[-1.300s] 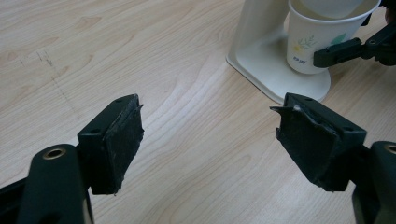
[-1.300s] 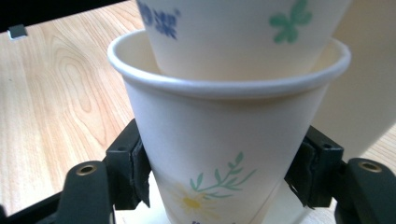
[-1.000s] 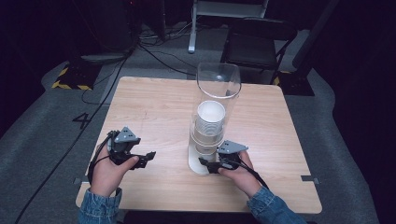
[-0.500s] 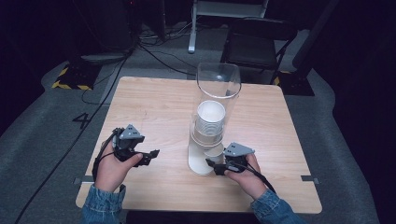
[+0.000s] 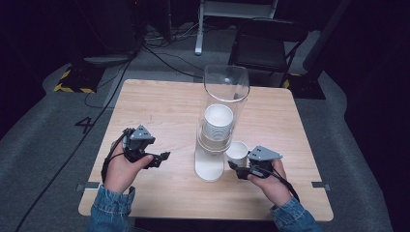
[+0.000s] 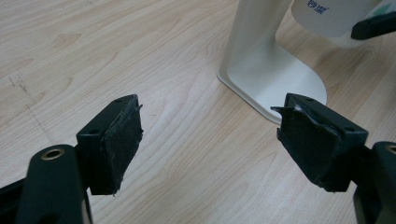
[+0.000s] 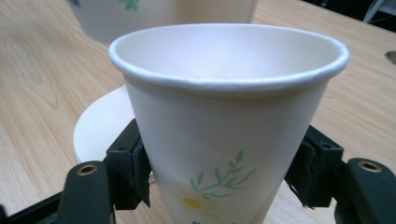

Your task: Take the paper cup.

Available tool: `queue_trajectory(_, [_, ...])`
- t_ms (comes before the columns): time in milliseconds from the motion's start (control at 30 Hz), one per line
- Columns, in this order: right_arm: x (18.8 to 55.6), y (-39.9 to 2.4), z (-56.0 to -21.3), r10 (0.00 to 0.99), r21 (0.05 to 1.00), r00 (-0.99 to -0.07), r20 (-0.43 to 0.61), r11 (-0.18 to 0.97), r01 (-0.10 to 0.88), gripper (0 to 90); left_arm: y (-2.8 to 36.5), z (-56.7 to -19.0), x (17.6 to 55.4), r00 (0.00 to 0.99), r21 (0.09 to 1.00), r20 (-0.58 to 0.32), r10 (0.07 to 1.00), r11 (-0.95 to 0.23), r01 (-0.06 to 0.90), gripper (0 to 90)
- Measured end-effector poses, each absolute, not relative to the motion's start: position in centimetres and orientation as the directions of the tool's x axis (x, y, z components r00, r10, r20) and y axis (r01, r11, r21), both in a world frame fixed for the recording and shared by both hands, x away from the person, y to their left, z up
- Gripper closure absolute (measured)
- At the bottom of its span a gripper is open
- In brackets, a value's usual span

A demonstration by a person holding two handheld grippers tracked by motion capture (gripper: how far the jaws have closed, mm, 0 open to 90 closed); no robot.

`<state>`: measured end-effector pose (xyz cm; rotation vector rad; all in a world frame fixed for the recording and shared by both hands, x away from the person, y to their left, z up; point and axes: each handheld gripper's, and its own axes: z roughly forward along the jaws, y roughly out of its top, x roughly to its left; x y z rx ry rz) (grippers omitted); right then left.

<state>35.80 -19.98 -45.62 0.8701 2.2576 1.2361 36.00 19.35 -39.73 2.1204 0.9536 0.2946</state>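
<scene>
My two hand-held grippers and denim cuffs

From here I see my left gripper (image 5: 163,156) at about 8 o'clock on the table and my right gripper (image 5: 233,166) at about 5 o'clock: both have black bodies, each topped by a grey three-cornered plate, with a black cable looping back over each hand (image 5: 121,169). I wear blue denim sleeves (image 5: 109,210), cuffs folded at the wrist. Up close, my jaws are matte black blocks faced with worn, frayed black pads (image 6: 123,140), and each jaw arm carries a brass-ringed screw hole (image 7: 87,169) near its base.
</scene>
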Motion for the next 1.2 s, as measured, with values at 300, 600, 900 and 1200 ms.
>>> queue_trajectory(300, [36.3,-22.0,-43.2,0.732,0.894,-0.68,-0.032,0.325,0.307,33.0,19.8,-39.9,35.6,0.679,0.731,-0.096,0.727,-0.412,0.544,21.8])
queue_trajectory(600, [37.4,-23.9,-41.3,0.764,0.91,-0.645,0.03,0.246,0.334,32.7,20.8,-40.5,34.9,0.647,0.724,-0.087,0.757,-0.399,0.564,21.7])
queue_trajectory(900, [38.6,-25.9,-40.9,0.824,0.924,-0.567,0.016,0.205,0.324,31.4,21.2,-40.5,34.5,0.643,0.723,-0.094,0.76,-0.392,0.569,21.5])
queue_trajectory(1200, [41.1,-28.2,-42.9,0.872,0.93,-0.49,0.002,0.179,0.322,30.9,21.1,-40.5,34.5,0.648,0.723,-0.09,0.756,-0.398,0.565,21.6])
